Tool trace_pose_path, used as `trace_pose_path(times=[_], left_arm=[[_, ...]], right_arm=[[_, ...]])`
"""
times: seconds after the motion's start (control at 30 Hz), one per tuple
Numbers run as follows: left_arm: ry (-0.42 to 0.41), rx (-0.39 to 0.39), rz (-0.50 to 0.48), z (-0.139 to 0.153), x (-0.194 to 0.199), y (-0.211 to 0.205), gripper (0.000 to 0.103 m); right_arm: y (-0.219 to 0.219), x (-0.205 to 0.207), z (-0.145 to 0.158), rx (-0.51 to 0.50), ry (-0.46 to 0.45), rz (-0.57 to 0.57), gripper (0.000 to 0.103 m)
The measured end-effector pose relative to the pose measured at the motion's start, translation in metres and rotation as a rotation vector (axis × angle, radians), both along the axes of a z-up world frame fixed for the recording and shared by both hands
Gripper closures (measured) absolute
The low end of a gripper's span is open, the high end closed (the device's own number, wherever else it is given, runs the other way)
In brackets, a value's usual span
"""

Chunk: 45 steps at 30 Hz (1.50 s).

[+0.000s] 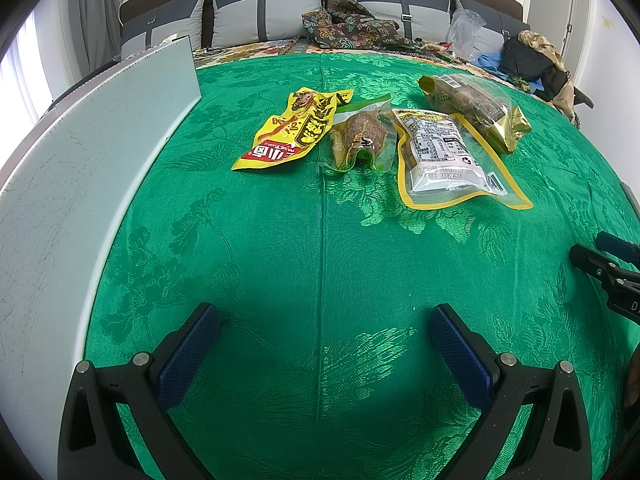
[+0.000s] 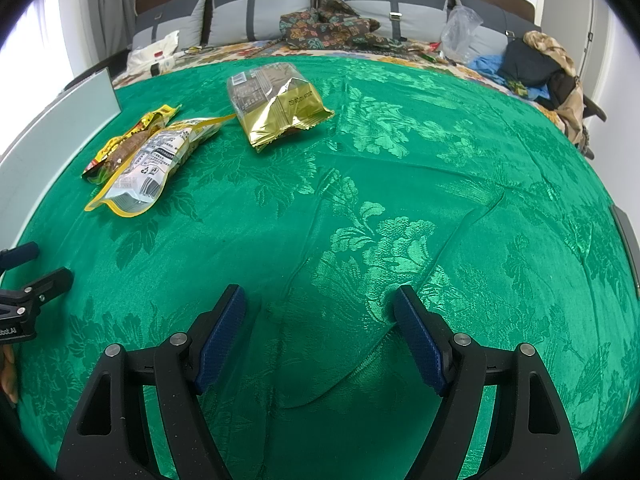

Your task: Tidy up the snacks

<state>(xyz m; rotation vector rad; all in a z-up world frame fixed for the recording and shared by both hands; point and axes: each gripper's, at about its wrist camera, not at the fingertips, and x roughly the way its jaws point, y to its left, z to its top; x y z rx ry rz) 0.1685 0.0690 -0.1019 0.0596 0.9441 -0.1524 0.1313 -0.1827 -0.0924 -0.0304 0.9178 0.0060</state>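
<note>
Nearest in each wrist view, both tools hang over bare cloth. The left gripper [image 1: 324, 320] has its blue-padded jaws spread wide with nothing between them, and the right gripper [image 2: 318, 306] stands just as wide and equally empty. Neither touches a snack, so the sorting looks not yet begun: I judge all of it is left to do.

The green floral damask tablecloth [image 1: 320, 264] offers a broad open stretch between the tools and the snacks, with free room for a reach. In the right wrist view it is rucked into soft folds near the jaws, which could snag a low pass.

Farther off, four packets lie in a loose row. From left to right: a yellow foil snack packet with red print [image 1: 286, 130], a small clear vacuum pouch holding a brown piece [image 1: 360, 138] just beside it, a clear pouch with yellow border and white label [image 1: 444, 152], and a gold-ended clear bag of brown snacks [image 1: 476, 108], farthest right.

A pale grey-white flat board [image 1: 68, 184] lines the left edge and limits sideways movement there. Beyond the far edge are grey cushions [image 1: 264, 12] and heaped clothing.
</note>
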Motion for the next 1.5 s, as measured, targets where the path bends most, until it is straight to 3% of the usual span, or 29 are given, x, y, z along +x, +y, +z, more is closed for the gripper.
trace_pose_path(times=[1.2, 1.3, 1.37, 1.5], left_arm=[[-0.001, 0.000, -0.002, 0.001, 0.000, 0.000, 0.000], [0.075, 0.009, -0.046, 0.001, 0.009, 0.000, 0.000], [0.149, -0.029, -0.068, 0.009, 0.017, 0.006, 0.001], [0.105, -0.111, -0.050, 0.046, 0.048, 0.028, 0.001]], right_arm=[[0.000, 0.000, 0.000, 0.002, 0.000, -0.001, 0.023], [0.000, 0.000, 0.000, 0.005, 0.003, -0.002, 0.023], [0.001, -0.001, 0.000, 0.004, 0.003, -0.002, 0.023], [0.001, -0.001, 0.000, 0.004, 0.003, -0.002, 0.023]])
